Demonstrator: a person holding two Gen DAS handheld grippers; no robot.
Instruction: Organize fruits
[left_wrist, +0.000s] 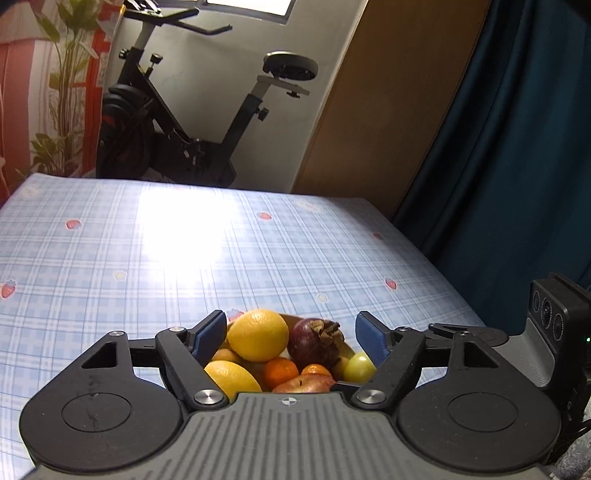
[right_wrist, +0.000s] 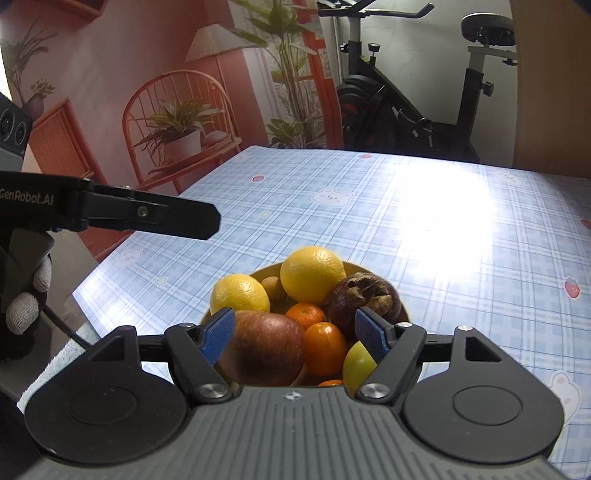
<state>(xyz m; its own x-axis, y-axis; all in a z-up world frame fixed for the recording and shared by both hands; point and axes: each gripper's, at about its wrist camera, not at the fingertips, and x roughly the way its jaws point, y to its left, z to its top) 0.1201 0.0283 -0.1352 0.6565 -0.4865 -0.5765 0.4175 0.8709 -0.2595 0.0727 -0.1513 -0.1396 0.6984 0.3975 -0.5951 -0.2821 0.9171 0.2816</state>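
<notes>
both two-finger grippers hang over the same heap of fruit with their jaws apart and nothing pressed between the blue pads. right gripper (right_wrist: 295, 332) stands wide, and the round red-brown apple (right_wrist: 264, 349) sits just ahead of it, low between its fingers and nearer its left pad; two small orange mandarins (right_wrist: 323, 345) and a pale green round fruit (right_wrist: 358, 363) lie toward its right pad. left gripper (left_wrist: 291, 332) is also wide and empty, with a large round yellow-orange citrus (left_wrist: 258, 334) just beyond its left pad and a dark purple mangosteen with a dry brown cap (left_wrist: 314, 341) ahead toward its right pad.

all the fruit is piled in one shallow tan bowl (right_wrist: 266, 271) on the blue checked tablecloth (right_wrist: 424, 240), close under both tools and on the near side of the table. in the right wrist view the left gripper's black finger reaches in from the left, above the bowl and apart from the fruit.

the coming move seems to turn on the apple: it lies straight ahead and below the right gripper, nearer to it than to the left. being round, it gives no long axis to line up with, so a short drop would likely bracket it, though the mandarins touching its side could get nudged.
</notes>
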